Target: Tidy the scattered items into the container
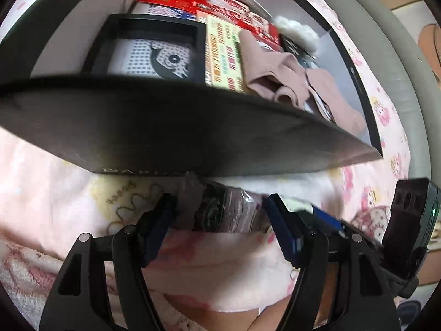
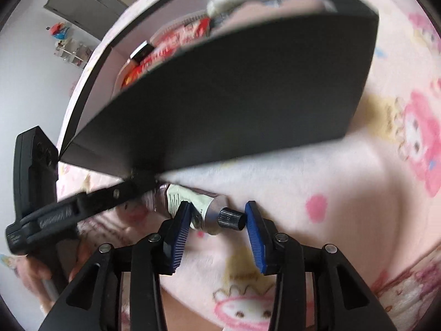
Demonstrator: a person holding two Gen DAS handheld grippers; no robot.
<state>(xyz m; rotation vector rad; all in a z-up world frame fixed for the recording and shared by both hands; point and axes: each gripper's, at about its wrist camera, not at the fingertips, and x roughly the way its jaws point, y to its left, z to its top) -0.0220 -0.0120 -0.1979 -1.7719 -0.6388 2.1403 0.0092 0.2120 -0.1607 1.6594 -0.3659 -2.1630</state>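
Observation:
A mauve tube with a black cap (image 2: 202, 209) lies on the pink blanket just in front of the black box (image 2: 234, 96); it also shows in the left wrist view (image 1: 220, 209). My left gripper (image 1: 217, 207) is open, its fingers on either side of the tube's back end. My right gripper (image 2: 217, 215) is open around the tube's cap end, the pads close to it. The box (image 1: 165, 127) holds red packets (image 1: 234, 8), a black frame (image 1: 148, 47), a printed card and pink cloth (image 1: 275, 71).
The pink cartoon-print blanket (image 2: 344, 193) covers the bed on all sides. The box's near wall rises right above the tube. The other gripper's body (image 1: 408, 220) sits close at the right of the left view. A grey wardrobe (image 2: 82, 2) stands far behind.

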